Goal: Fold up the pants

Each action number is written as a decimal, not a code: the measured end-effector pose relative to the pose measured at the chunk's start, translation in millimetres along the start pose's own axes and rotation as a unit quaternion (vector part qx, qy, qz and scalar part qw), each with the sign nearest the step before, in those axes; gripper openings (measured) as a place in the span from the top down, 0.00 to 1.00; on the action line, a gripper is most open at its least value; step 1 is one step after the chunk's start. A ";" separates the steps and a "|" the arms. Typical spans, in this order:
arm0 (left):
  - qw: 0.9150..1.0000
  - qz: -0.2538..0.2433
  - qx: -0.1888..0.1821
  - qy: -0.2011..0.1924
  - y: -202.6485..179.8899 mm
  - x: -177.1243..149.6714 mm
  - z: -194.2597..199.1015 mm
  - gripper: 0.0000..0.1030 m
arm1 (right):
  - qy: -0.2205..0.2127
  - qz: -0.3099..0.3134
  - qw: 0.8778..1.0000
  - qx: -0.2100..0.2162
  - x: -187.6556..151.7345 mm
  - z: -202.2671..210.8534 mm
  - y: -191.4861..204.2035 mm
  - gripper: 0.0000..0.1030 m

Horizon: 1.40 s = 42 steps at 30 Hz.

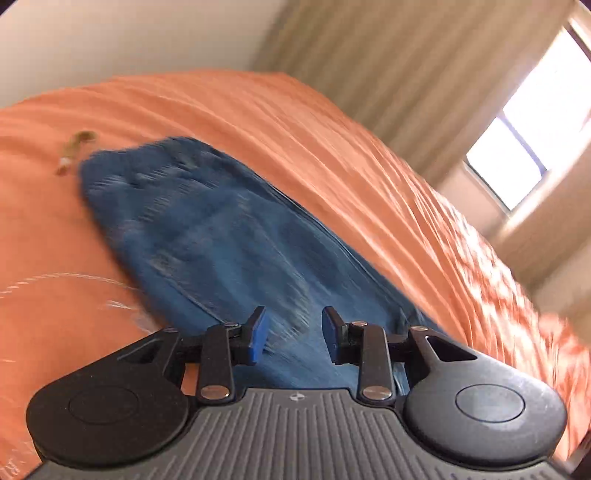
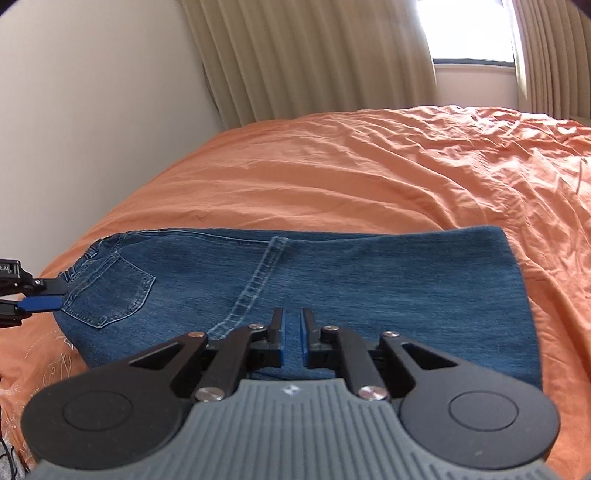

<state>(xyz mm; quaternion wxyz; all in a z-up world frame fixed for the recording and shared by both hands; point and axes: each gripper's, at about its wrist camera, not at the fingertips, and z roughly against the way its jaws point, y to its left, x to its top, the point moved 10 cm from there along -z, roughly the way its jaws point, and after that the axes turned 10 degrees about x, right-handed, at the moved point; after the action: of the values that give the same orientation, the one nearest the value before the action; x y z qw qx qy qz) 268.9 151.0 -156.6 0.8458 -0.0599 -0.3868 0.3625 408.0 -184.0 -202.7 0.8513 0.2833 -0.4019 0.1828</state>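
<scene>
An orange bedspread [image 2: 369, 177] covers the bed and fills the ground ahead of both hand-held grippers, creased and rumpled toward the far right. Pale pleated curtains [image 2: 314, 55] hang behind it, with a bright window [image 2: 469, 33] far ahead and to the right of the right hand-held gripper, and a plain white wall [image 2: 92, 110] far ahead to its left.

The pants [image 2: 369, 288], blue denim jeans, lie flat on the bedspread in a wide folded band directly in front of and beneath the right hand-held gripper [image 2: 293, 341]. A stitched seam runs across them just ahead and left of its tips, and a back pocket [image 2: 110, 291] sits farther to the left.

The right hand-held gripper's jaws stand nearly together, a narrow slit between the blue pads, with nothing pinched there; denim shows below the gap.

The left hand-held gripper [image 1: 295, 334] has its jaws apart, nothing between them, with the blurred denim spreading ahead and to its left. In the right wrist view its tips [image 2: 44, 295] appear at the far left edge, right at the pocket end of the pants; whether they touch the cloth I cannot tell.
</scene>
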 end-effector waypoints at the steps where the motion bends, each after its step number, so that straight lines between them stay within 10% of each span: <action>1: 1.000 0.022 0.007 -0.011 14.0 7.2 2.0 0.58 | 0.002 0.010 1.000 -0.003 1.6 -5.6 2.9 0.95; 6: 0.988 0.139 0.038 -0.049 90.3 33.7 5.6 0.50 | 0.009 0.017 1.000 0.002 5.9 -28.4 16.0 0.94; 14: 0.948 0.316 -0.035 -0.034 145.8 40.1 -31.9 0.38 | 0.049 0.026 0.998 0.019 3.3 -63.6 32.6 0.94; 19: 0.939 0.340 -0.035 -0.029 159.2 53.1 -55.9 0.38 | 0.139 0.005 0.990 -0.003 -31.4 -92.5 20.9 0.95; 28: 0.912 0.409 -0.036 -0.027 189.6 65.0 -95.3 0.37 | 0.153 0.004 0.988 0.007 -35.8 -97.8 16.6 0.97; 33: 0.922 0.387 -0.026 -0.021 184.2 68.5 -121.6 0.39 | 0.157 0.005 0.988 0.012 -34.5 -100.4 15.0 0.97; 42: 0.945 0.327 0.008 -0.014 171.7 73.1 -131.9 0.78 | 0.160 -0.023 0.986 0.030 -35.7 -102.7 7.9 0.97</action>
<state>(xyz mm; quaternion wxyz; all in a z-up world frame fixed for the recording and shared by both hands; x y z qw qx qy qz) 295.6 348.2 -268.9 0.6758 -0.1711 -0.3552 0.6227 441.6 -116.2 -281.2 0.8998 0.2849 -0.2486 0.2177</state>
